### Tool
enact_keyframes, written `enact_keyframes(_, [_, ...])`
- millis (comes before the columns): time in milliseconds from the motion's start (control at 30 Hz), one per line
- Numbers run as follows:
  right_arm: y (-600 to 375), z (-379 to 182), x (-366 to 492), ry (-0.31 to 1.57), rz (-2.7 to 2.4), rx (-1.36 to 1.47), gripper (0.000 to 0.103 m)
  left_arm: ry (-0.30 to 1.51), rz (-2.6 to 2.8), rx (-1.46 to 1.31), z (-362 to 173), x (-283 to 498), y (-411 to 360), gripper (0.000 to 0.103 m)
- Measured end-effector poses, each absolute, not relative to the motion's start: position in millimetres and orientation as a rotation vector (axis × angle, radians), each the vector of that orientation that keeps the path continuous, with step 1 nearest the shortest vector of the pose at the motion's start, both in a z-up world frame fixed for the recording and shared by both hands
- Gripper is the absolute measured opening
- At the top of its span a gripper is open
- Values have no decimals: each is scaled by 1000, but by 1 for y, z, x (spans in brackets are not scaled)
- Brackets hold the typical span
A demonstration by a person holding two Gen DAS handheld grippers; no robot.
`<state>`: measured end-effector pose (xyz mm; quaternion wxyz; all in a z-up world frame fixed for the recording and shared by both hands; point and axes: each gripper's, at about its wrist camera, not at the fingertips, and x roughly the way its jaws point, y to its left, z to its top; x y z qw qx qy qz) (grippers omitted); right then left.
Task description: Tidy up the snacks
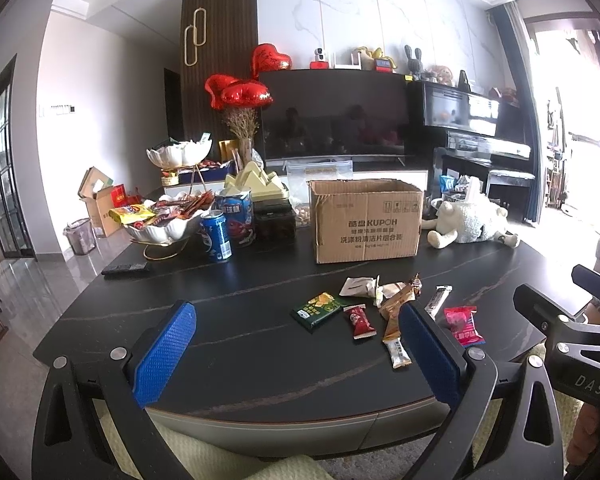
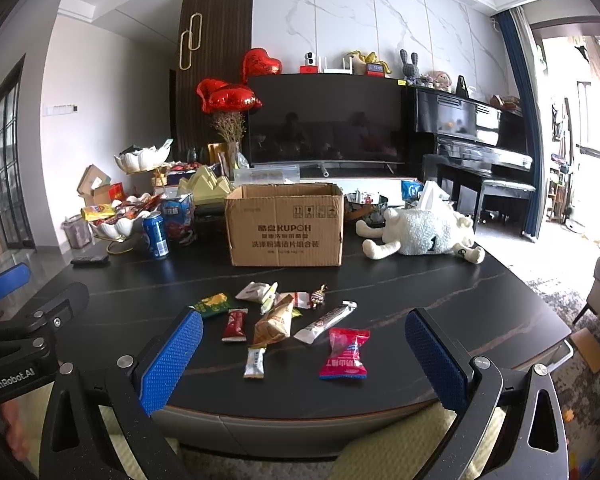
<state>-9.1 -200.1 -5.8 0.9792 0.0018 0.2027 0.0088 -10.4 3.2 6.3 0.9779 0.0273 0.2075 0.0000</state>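
Several loose snack packets lie on the dark table [image 1: 228, 364] [image 2: 440, 292]: a green packet [image 1: 319, 310] [image 2: 213, 304], a small red packet [image 1: 359, 322] [image 2: 235, 324], an orange-brown packet [image 2: 275, 323], a white stick [image 2: 327, 321], and a red-pink packet [image 1: 463, 325] [image 2: 346, 353]. An open cardboard box [image 1: 366, 221] [image 2: 286, 224] stands behind them. My left gripper [image 1: 300, 354] is open and empty, near the table's front edge. My right gripper [image 2: 304, 356] is open and empty, just before the packets.
A white bowl of snacks [image 1: 168, 220] [image 2: 120, 220], a blue can [image 1: 216, 236] [image 2: 155, 235], a tin and a remote [image 1: 125, 269] stand at the left. A white plush sheep [image 1: 470, 224] [image 2: 424, 234] lies at the right. TV and piano stand behind.
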Motion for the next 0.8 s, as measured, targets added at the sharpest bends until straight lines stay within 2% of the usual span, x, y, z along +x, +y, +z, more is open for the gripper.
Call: enact_keyframes(800, [-199,-4,-11,403,17,-2,103,419,1,53,6,-10,3,103])
